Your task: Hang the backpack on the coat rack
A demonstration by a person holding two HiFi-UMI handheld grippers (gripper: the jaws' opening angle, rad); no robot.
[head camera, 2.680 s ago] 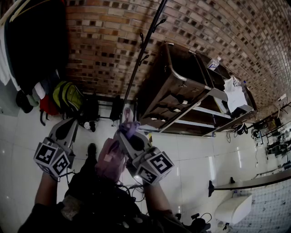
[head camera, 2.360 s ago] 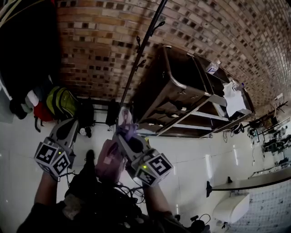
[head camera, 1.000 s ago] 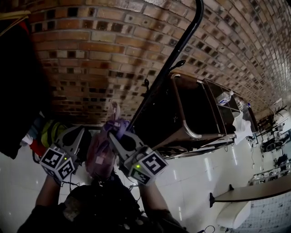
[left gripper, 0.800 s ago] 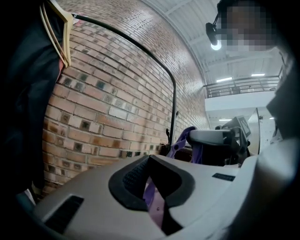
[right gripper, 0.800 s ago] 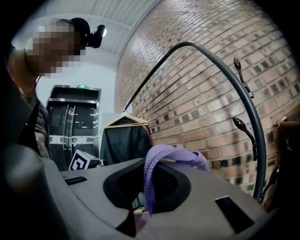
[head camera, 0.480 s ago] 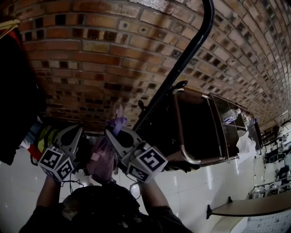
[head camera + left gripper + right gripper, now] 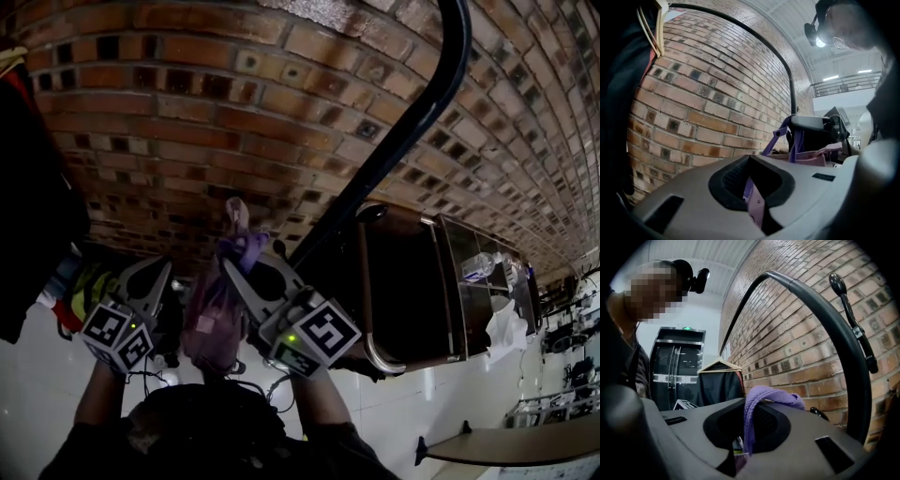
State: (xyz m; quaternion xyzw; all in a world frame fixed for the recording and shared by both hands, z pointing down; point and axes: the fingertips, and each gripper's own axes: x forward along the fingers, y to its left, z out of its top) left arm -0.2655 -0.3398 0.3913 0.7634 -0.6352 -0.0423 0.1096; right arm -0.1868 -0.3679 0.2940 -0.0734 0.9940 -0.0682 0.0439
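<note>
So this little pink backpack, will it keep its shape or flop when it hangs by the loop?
Probably floppy: the backpack sags as a soft pouch below the right hand-held gripper, and its purple top loop drapes limply over the jaw. Likely light too, since thin straps carry it. It may swing against the coat rack pole.

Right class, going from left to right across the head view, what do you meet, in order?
dark hanging clothes → left gripper → pink backpack → right gripper → metal cart
</note>
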